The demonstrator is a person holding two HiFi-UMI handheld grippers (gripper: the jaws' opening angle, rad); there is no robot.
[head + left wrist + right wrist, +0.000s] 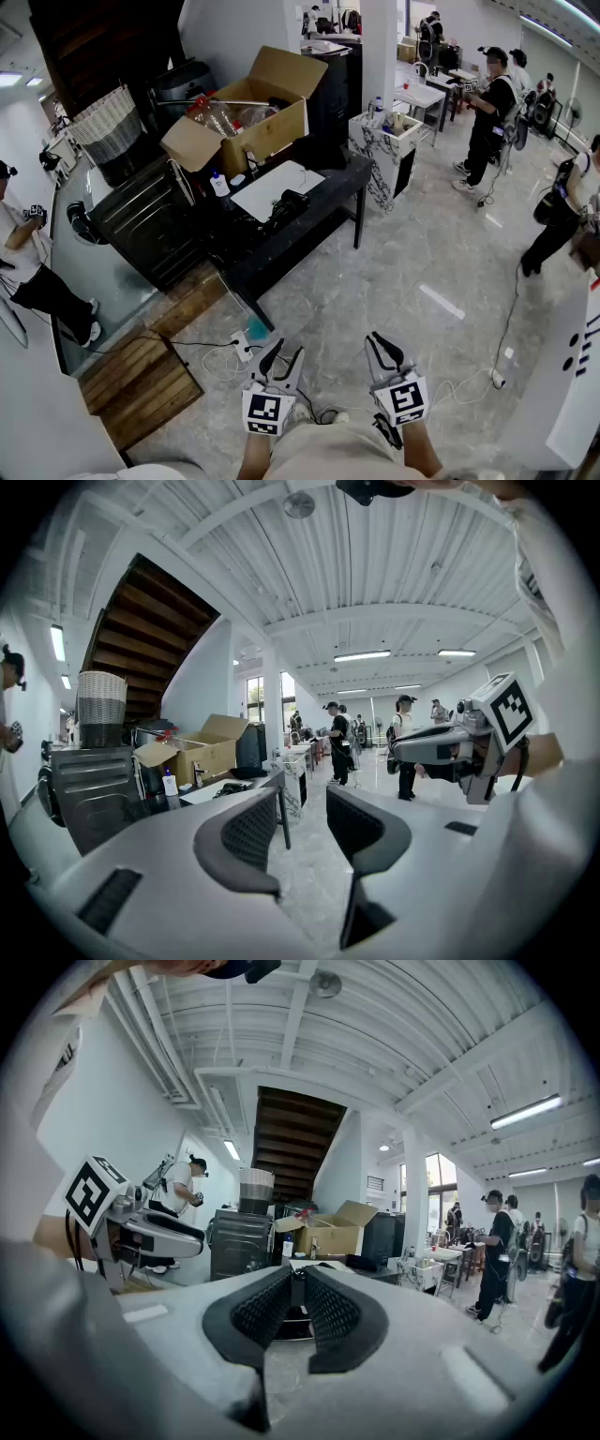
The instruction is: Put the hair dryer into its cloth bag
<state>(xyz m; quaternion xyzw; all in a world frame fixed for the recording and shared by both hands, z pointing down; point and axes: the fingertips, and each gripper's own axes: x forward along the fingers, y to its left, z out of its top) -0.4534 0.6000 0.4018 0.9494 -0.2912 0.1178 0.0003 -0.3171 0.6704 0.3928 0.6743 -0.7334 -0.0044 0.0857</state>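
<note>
The task looks barely begun: this is the approach. Both claws hang low near the person's body, well apart from the box [246, 120] that marks the black worktop [328, 202].

The left claw [281, 354] is released, its jaws standing apart with only floor showing between them. The right claw [382, 347] is clenched, tips meeting on nothing.

The hair dryer [286, 208] seems to be the dark, lumpy thing lying on the worktop just in front of the box, on the person's side. At this range its shape is hard to read; it looks black, with what may be a cord bunched at it. Touching it, between it and the box, lies a flat pale sheet [274, 187]. That is probably the bag, though I cannot tell cloth from paper here.

The next move, as I judge it, calls for closing in on the worktop below the box and letting the right claw open. One claw would then lift the bag's mouth while the other takes the dryer by its handle.
</note>
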